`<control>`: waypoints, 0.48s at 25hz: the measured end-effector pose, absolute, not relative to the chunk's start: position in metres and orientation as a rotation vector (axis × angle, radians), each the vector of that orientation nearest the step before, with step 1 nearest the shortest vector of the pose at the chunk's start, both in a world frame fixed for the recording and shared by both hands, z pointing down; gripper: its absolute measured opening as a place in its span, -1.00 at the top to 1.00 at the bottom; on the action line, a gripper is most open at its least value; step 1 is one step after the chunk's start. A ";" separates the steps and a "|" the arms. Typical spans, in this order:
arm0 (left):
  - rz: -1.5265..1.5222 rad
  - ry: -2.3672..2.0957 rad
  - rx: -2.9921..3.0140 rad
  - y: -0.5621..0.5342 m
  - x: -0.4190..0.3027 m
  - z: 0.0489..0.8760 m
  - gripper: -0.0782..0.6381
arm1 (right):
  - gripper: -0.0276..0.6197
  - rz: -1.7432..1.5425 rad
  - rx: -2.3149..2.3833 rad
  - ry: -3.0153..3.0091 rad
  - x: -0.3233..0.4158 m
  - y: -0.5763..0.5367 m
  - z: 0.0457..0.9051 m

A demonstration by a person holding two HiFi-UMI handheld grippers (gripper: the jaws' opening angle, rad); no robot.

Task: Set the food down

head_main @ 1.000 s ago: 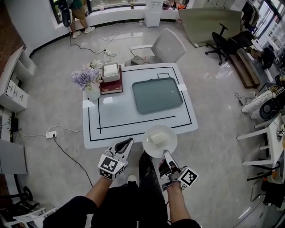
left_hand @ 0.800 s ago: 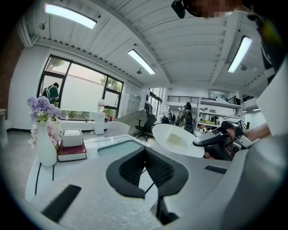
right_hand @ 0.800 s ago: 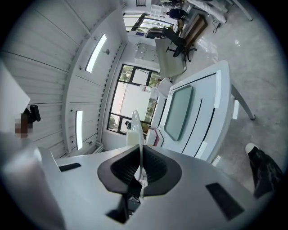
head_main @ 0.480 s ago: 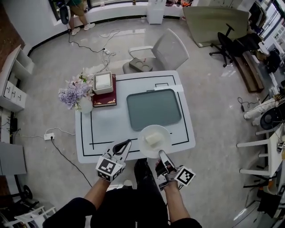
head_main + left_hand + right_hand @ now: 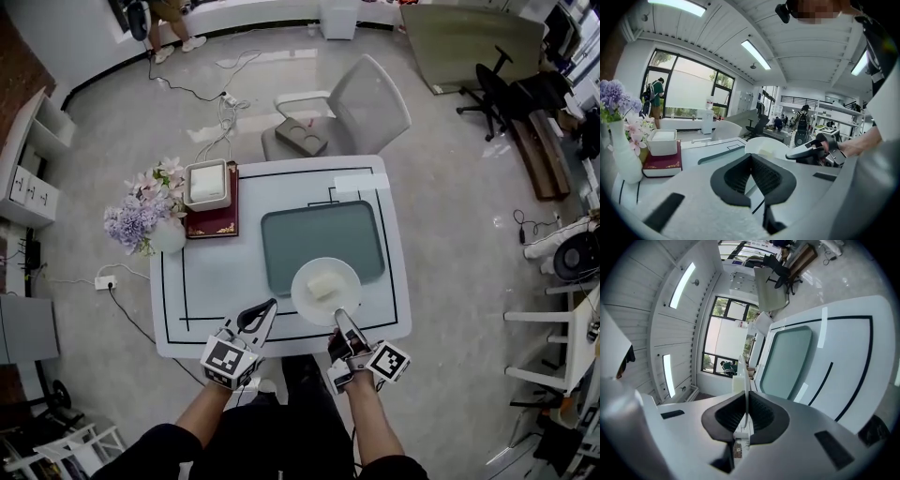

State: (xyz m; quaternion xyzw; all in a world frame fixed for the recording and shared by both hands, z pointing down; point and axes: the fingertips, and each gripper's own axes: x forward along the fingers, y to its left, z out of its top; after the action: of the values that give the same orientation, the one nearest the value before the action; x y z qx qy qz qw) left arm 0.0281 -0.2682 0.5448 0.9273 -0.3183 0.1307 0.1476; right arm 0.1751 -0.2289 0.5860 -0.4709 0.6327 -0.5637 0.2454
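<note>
Food (image 5: pixel 325 286) rides on a plate (image 5: pixel 305 300) that the right claw (image 5: pixel 339 319) pinches by the rim, level over the tray (image 5: pixel 291 234) so nothing slides, while the left claw (image 5: pixel 264 311) hangs closed, empty.

The right gripper (image 5: pixel 340 319) has its jaws on the near rim of a white plate (image 5: pixel 309 298) carrying a pale block of food (image 5: pixel 324 287), over the near edge of a grey-green tray (image 5: pixel 319 230) on the white bench (image 5: pixel 202 300). The left gripper (image 5: pixel 267 309), jaws together, hangs beside it over the bench's near edge.
</note>
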 end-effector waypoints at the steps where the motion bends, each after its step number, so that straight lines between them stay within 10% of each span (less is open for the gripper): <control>1: 0.361 -0.917 2.669 -0.272 0.031 0.547 0.76 | 0.86 -1.569 -1.279 1.687 0.177 -0.235 0.593; 12: 0.412 -0.928 2.598 -0.299 0.049 0.563 0.76 | 0.86 -1.745 -1.396 1.558 0.205 -0.292 0.660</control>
State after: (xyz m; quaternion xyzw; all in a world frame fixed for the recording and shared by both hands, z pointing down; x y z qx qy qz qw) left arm 0.0491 -0.2989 0.5626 0.9170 -0.3276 0.1454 0.1754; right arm 0.2053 -0.2923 0.6600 -0.5013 0.5596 -0.6267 0.2071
